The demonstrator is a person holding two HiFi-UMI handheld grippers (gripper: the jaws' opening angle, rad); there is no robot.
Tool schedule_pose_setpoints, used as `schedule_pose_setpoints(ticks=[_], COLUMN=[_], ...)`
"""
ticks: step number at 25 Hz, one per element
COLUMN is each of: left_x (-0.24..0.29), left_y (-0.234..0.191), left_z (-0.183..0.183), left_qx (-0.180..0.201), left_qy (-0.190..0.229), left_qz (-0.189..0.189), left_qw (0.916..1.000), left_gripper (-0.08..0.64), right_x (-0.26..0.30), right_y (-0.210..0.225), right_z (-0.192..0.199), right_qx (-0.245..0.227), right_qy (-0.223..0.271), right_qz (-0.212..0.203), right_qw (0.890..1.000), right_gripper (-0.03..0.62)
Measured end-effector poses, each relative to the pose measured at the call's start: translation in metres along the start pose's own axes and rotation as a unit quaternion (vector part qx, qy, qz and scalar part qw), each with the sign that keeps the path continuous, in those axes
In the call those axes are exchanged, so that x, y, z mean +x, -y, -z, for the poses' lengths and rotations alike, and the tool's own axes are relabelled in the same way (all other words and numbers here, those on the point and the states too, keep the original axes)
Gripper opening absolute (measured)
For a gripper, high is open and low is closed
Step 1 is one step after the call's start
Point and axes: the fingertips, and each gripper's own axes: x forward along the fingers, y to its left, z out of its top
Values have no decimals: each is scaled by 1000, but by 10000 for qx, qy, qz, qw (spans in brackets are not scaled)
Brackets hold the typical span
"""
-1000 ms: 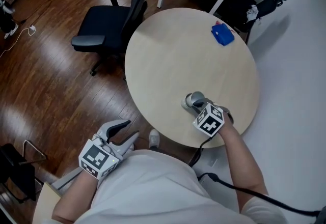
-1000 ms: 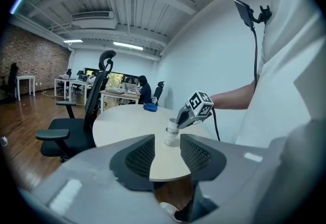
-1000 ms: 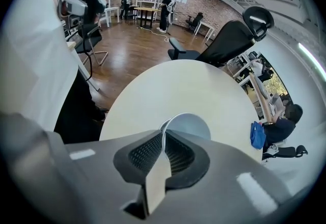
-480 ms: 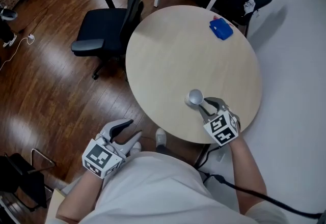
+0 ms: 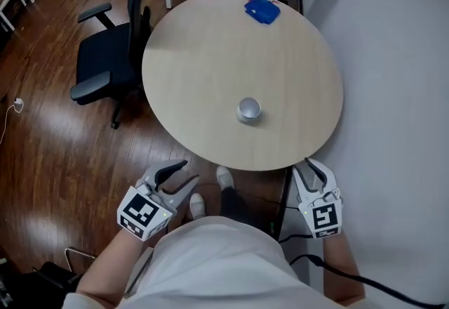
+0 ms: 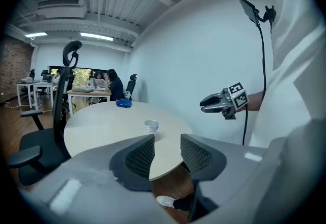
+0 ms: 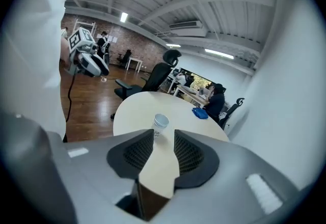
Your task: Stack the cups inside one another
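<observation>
On round table [image 5: 210, 55], near-right part of top: cup stack [image 5: 248, 109], upright, white, one cup seemingly nested in another. Blue object [image 5: 262, 9] at far edge, well apart from the cups. Black office chair [image 5: 105, 62] on the wood floor, left of table. Desks and seated people beyond, small in the gripper views.

Table's near edge lies between both tongs and the cups.

Left gripper [image 5: 184, 175] off the table, low beside person's body; jaws released, moderately apart, touching nothing.

Right gripper [image 5: 309, 167] just beyond table's near-right rim; jaws opening, nothing between them, cup stack visible ahead.
</observation>
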Motion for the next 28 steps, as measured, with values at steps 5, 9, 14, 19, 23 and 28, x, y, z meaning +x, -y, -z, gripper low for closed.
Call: schedule_pose_setpoints(ticks=[5,9,14,19,23,28], left_x=[17,20,13,-9,-28,-43], left_y=[25,51,72,71,66,59], left_z=[-1,-4,5,10,22,31], left_qx=[209,195,269,340,109,-6], left_qy=[-6,118,121,144,120,166], left_qz=[526,845,1052,914,734,529], left_qw=[9984,9962,9940,9951,9972,9985], left_gripper=[170,169,169,169,169,170], right_x=[-70,-99,-108,-105,-93,-81], right_y=[-28,-76,-97,-99,-104,-116], right_z=[27,44,33,25,5,-7], right_qx=[1500,2047,1917,1787,1543,1345], right_qy=[400,223,312,265,443,494], right_qz=[747,915,1081,957,756,472], right_qw=[9851,9743,9750,9789,9841,9886], right_gripper=[113,91,34,6,6,6])
